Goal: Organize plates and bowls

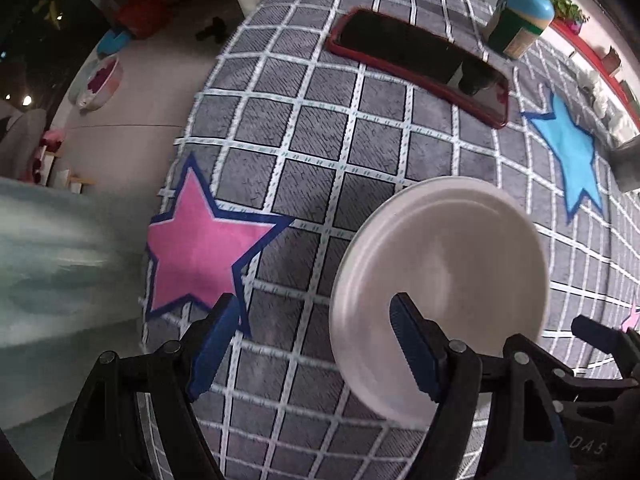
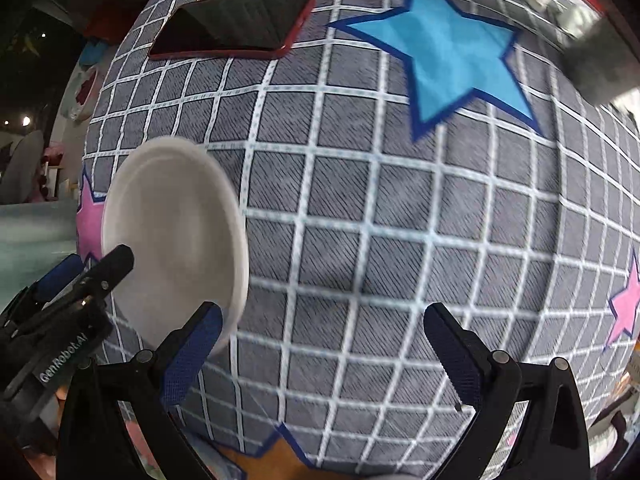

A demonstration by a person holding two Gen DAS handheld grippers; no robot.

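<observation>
A white round plate (image 1: pixel 440 276) lies on the grey checked tablecloth (image 1: pixel 320 140). In the left wrist view it sits at the lower right, under my right finger. My left gripper (image 1: pixel 316 344) is open, its jaws wide apart, with the right finger over the plate's near edge. In the right wrist view the plate (image 2: pixel 176 232) is at the left, blurred. My right gripper (image 2: pixel 324 356) is open and empty over bare cloth to the plate's right. The left gripper's black fingers (image 2: pixel 96 276) show at the plate's left edge.
A dark red-rimmed tray (image 1: pixel 420 64) lies at the back of the table, also in the right wrist view (image 2: pixel 232 24). A jar with a blue lid (image 1: pixel 520 20) stands behind it. Pink star (image 1: pixel 200 248) and blue star (image 2: pixel 448 52) patches mark the cloth. A grey blurred object (image 2: pixel 600 60) sits at the right edge.
</observation>
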